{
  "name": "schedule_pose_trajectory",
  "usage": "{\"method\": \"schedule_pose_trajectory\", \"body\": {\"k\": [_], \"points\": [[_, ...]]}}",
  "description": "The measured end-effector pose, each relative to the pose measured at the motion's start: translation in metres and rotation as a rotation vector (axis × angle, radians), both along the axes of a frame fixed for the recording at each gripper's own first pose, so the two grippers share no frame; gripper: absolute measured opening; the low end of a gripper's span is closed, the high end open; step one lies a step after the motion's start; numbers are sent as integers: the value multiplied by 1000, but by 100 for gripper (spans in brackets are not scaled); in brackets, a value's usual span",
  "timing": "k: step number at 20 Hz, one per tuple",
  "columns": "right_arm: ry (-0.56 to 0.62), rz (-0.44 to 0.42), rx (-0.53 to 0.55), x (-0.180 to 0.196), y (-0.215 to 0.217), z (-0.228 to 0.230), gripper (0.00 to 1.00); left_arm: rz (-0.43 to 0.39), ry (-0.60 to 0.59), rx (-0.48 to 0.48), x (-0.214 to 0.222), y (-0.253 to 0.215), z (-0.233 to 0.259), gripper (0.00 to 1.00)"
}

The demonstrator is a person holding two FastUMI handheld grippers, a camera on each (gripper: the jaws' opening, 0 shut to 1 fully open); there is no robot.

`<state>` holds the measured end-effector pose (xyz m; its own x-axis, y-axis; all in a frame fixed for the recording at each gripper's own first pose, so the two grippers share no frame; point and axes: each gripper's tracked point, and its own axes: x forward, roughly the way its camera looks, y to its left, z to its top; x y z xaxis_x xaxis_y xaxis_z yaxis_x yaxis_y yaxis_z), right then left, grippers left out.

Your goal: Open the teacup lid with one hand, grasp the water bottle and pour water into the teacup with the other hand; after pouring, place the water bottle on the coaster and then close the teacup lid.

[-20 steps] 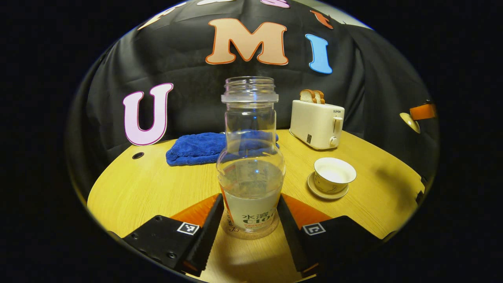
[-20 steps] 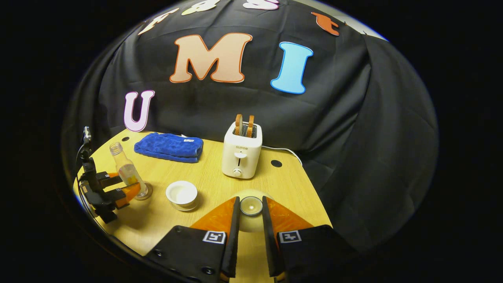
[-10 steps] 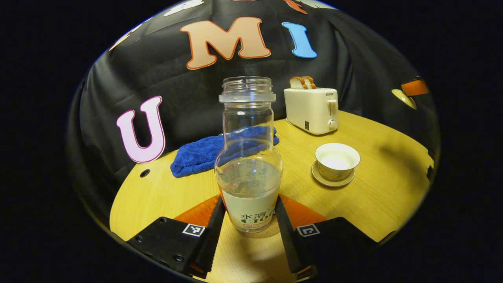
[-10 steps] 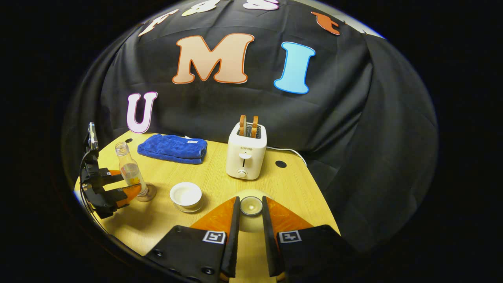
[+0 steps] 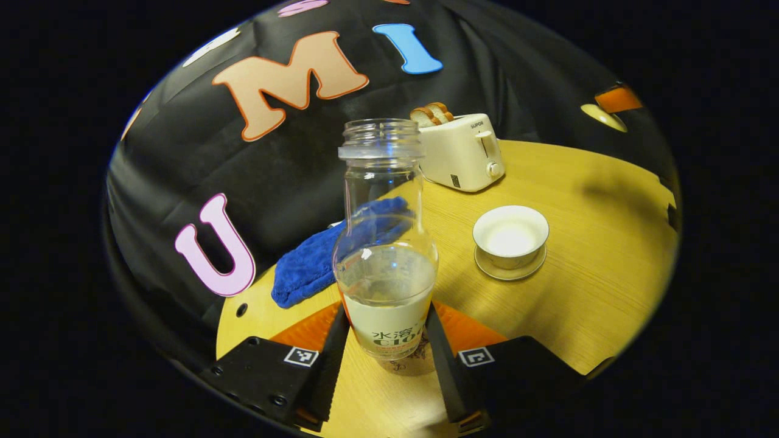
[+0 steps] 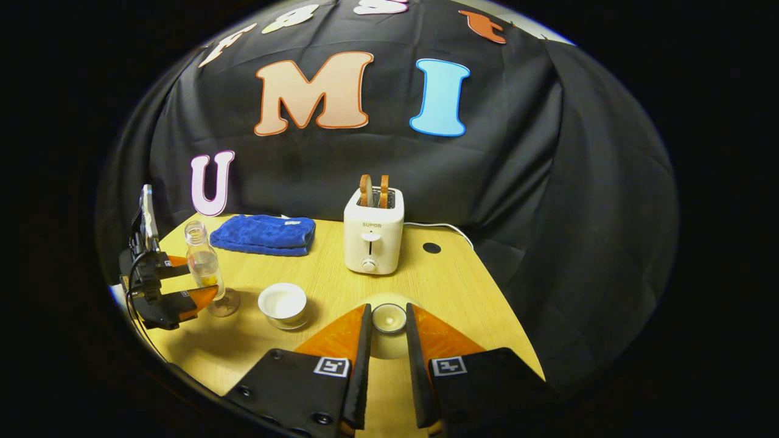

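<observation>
Here, left gripper (image 5: 384, 359) tilted clamping water bottle (image 5: 385, 255), right gripper (image 6: 388, 359) gripping lid (image 6: 388, 318)

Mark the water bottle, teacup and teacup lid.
water bottle (image 5: 387, 286): left gripper view, on its water-filled belly.
teacup (image 5: 510, 228): left gripper view, on its open bowl.
teacup lid (image 6: 389, 318): right gripper view, on its knob.

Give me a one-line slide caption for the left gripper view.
Left gripper lifts the open water bottle off its coaster, uncovered teacup waiting nearby.

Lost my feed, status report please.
Left gripper shut on water bottle, raised above coaster. Right gripper shut on lid. Teacup open, path clear.
</observation>
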<state>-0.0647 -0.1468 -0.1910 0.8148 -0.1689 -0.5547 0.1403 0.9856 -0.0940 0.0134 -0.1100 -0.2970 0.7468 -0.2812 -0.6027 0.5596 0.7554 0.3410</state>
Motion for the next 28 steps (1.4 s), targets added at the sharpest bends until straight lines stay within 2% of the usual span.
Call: {"method": "schedule_pose_trajectory", "body": {"k": [4, 7, 10, 11, 13, 24, 28], "points": [[-3, -21, 23, -7, -12, -5, 34, -60, -24, 124, 10, -3, 4, 68], [-2, -26, 38, -12, -17, -9, 35, -106, -28, 182, 10, -8, 5, 68], [5, -20, 48, -16, -19, -16, 33, -156, -23, 236, 9, -14, 2, 68], [7, -18, 52, -16, -20, -18, 36, -180, -27, 270, 9, -15, 1, 68], [11, -16, 62, -16, -20, -22, 34, -220, -27, 341, 10, -15, -2, 68], [45, -1, 85, -25, -20, -36, 33, -367, -15, 591, 27, -20, -11, 68], [42, 12, 85, -25, -18, -36, 33, -425, -14, 720, 32, -17, -15, 68]]}}
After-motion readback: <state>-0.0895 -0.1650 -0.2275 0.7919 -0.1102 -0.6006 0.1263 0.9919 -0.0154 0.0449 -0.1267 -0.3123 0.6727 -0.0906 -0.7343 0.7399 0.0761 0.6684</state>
